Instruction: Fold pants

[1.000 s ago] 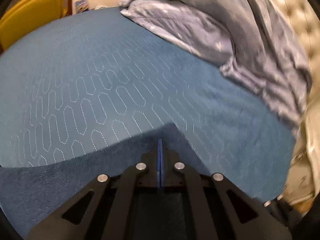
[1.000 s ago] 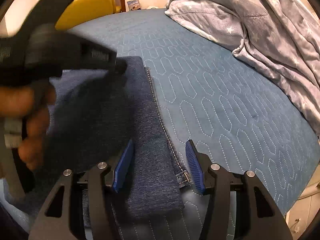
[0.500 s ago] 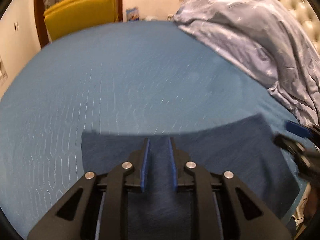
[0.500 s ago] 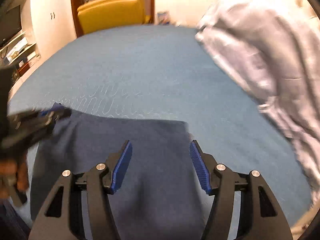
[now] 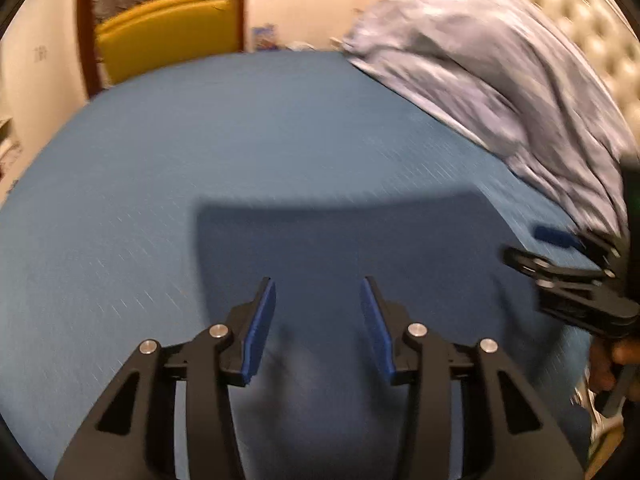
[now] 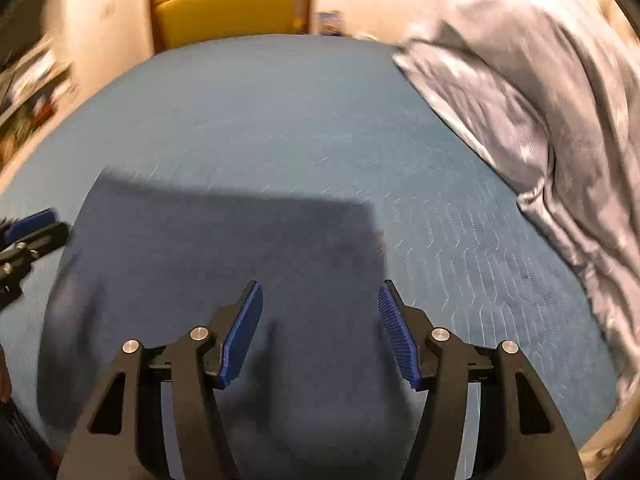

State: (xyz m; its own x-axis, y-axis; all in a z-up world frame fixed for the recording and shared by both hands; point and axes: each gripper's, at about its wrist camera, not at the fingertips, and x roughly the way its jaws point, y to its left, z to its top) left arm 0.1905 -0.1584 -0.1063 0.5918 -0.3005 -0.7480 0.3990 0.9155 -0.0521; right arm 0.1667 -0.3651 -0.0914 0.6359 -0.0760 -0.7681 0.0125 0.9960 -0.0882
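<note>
Dark blue pants (image 5: 340, 248) lie folded flat on the blue quilted bedspread (image 5: 160, 160). In the left wrist view my left gripper (image 5: 318, 312) hovers above their near part, its jaws opening, and nothing is pinched between the blue pads. The right gripper (image 5: 560, 256) shows at the right edge of that view, held by a hand. In the right wrist view the pants (image 6: 224, 248) fill the lower middle. My right gripper (image 6: 320, 316) hangs over them with its jaws opening and nothing gripped. The left gripper (image 6: 28, 232) pokes in at the left edge.
A rumpled grey-blue duvet (image 5: 500, 92) is heaped along the right side of the bed, against a tufted cream headboard (image 5: 592, 20). A yellow chair (image 6: 228, 4) stands beyond the far end of the bed (image 6: 280, 100). Cluttered shelves (image 6: 28, 92) are at the far left.
My left gripper was shut on the pants' edge; it let go, opened and pulled back. The right gripper widened and swung round. The pants now lie flat as a folded rectangle.
</note>
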